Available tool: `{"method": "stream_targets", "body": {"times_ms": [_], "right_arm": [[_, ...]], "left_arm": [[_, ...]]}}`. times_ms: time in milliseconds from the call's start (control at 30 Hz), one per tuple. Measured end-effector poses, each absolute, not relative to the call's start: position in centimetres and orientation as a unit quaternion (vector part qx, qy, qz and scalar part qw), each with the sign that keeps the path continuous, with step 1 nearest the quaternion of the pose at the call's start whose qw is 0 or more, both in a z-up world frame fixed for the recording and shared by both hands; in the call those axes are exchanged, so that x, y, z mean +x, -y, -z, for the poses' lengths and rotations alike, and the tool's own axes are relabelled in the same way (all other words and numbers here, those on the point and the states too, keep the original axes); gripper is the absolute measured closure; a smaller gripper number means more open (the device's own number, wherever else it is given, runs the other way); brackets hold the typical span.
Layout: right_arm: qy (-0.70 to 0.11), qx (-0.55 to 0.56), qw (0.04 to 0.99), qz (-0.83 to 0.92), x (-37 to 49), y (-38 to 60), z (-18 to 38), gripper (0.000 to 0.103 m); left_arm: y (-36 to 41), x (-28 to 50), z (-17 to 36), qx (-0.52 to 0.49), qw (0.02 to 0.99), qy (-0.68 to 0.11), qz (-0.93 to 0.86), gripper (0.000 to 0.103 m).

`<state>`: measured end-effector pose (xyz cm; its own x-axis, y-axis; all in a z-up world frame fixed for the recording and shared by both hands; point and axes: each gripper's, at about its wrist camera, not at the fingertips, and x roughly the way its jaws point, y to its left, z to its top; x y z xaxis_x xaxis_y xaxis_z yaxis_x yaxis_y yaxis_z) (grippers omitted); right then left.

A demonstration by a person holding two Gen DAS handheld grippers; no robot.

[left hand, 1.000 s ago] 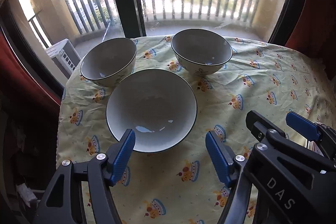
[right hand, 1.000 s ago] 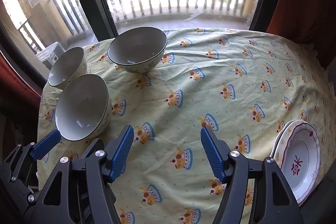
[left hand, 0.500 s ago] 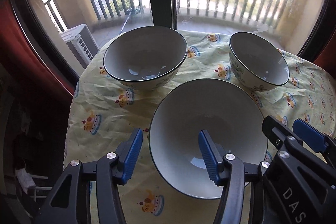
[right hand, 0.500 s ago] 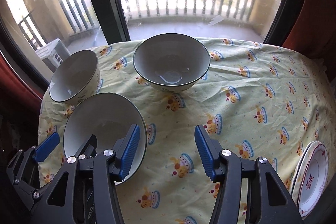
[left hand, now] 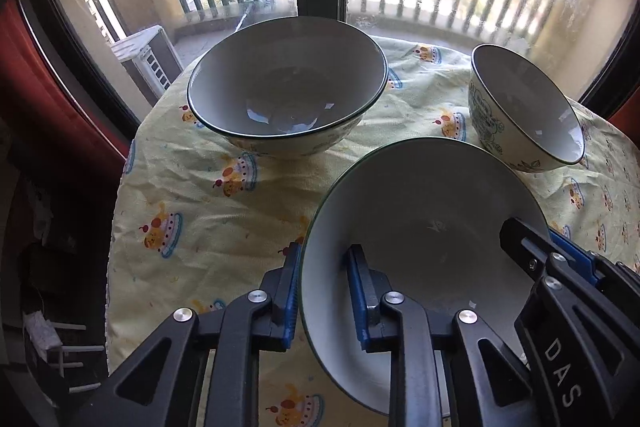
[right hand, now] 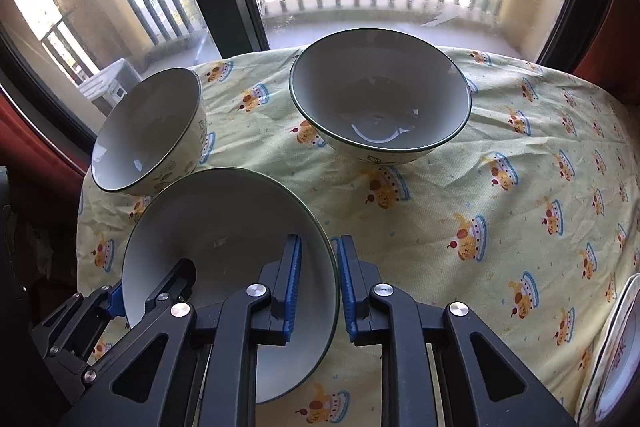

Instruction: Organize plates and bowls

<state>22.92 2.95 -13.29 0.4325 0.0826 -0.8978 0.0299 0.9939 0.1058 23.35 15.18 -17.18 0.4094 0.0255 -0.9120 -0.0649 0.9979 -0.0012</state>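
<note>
On the table: three white ceramic bowls with dark green rims stand on a pale yellow cloth (right hand: 500,155) printed with cartoon cakes, by a window with balcony railings.
Nearest bowl (left hand: 420,227): closest to both cameras, gripped on opposite sides of its rim.
Left claw (left hand: 324,291): jaws have just been closing; blue pads now pinch the bowl's left rim, one pad outside the wall, one inside.
Right claw (right hand: 318,287): jaws have just been closing; pads clamp the bowl's right rim, one inside, one outside.
Wide far bowl (right hand: 380,99): upright near the window edge, apart from the held one.
Small leaf-patterned bowl (right hand: 148,131): upright just beside the held bowl; contact cannot be told.
White red-trimmed plates (right hand: 616,351): at the table's right edge, partly cut off.
</note>
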Motion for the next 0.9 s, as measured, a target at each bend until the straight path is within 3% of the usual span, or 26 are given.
{"method": "stream_targets", "body": {"times_ms": [900], "right_arm": [[-0.528,0.072,0.846,0.017,17.1,2.5,10.7,0.085]], "left_arm": [[-10.0,17.9,14.6,0.001,0.845,-0.535,0.016,0.085]]}}
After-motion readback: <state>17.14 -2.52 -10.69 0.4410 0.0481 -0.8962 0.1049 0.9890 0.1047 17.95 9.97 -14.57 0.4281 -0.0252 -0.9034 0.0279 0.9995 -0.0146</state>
